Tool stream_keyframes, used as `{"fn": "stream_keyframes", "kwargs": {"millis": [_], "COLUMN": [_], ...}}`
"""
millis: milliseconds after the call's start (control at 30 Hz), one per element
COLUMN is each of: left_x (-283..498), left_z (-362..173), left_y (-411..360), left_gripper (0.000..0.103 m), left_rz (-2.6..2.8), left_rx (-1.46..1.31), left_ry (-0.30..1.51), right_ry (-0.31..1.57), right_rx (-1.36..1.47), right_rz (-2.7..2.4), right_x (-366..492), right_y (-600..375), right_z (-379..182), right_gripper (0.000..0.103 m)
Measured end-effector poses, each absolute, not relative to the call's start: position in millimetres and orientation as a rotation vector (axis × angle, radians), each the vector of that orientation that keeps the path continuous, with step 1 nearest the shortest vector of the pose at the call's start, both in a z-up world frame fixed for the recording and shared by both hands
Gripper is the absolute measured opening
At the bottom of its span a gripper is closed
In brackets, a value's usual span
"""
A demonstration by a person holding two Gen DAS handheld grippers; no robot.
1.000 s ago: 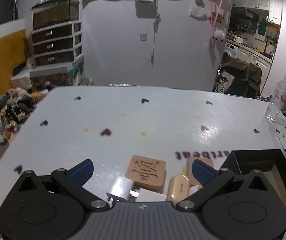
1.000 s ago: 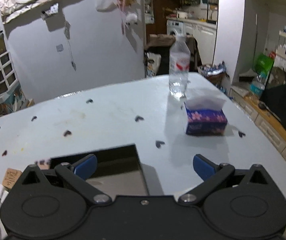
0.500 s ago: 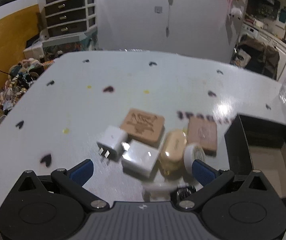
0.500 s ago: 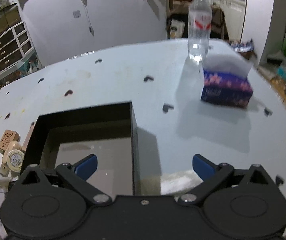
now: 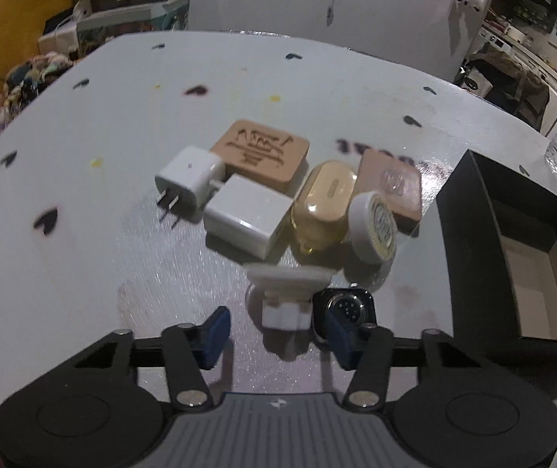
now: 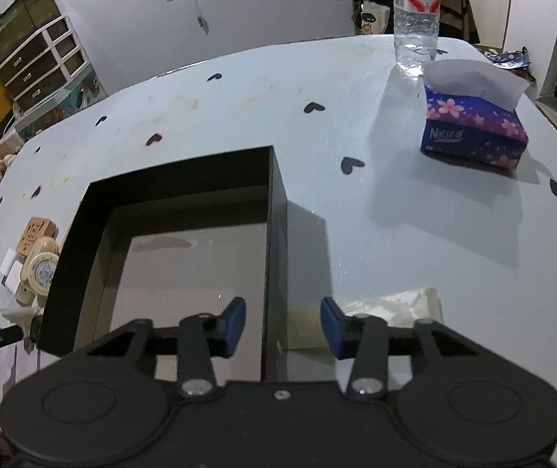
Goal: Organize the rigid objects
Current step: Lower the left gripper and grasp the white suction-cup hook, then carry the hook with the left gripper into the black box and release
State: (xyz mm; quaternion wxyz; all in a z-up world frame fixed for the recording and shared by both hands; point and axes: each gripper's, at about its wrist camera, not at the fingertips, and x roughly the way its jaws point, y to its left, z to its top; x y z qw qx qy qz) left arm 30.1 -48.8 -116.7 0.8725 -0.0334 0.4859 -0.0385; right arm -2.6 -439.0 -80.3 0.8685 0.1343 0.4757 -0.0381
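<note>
Both claws have dropped toward the counter since a second ago, and the jaws of each have just been closing. From my remote seat, the left claw stands part-way apart with a small white stand between its blue fingers; neither pad presses on it. Just right of the stand lies a black watch face, half hidden behind the right finger.

Beyond the stand sits the cluster of things to be sorted: a white plug, a white charger block, a carved wooden block, a tan earbud case, a round tin and a pink block, all crowded together and touching. Right of that cluster is the open black box.

My right claw straddles the box's right wall, one finger inside and one outside, jaws part-way apart and not touching it. A tissue pack and a water bottle stand well beyond the box, toward the far right.
</note>
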Motion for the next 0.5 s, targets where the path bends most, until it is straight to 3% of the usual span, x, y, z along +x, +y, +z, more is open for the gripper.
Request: {"fn": "stream_keyframes", "kwargs": {"millis": [267,333,400,500], "left_x": [35.3,37.5,38.3,39.3], "left_z": [-123.9,-123.7,-122.8,-121.9], "left_y": [-49.5,-49.8,-50.7,-52.8], "left_gripper": [0.05,0.046,0.033,0.031], "left_rz": [-0.073,-0.078,-0.087,-0.091], "left_rx": [-0.099,-0.106,-0.11,-0.097], "left_ry": [0.978,0.972,0.965,0.96], "right_ry": [1.016,1.016,1.017,1.018], "right_rx": [0.28,0.28,0.275,0.274], "right_rz": [-0.055,-0.05,-0.048,-0.045], "right_x": [-5.2,-5.2,-5.1,-4.7], "right_y": [-436.8,-436.0,-435.2,-433.5], "right_z": [-84.4,-84.4,-84.3,-84.1], "right_gripper": [0.022,0.018,0.012,0.008]}}
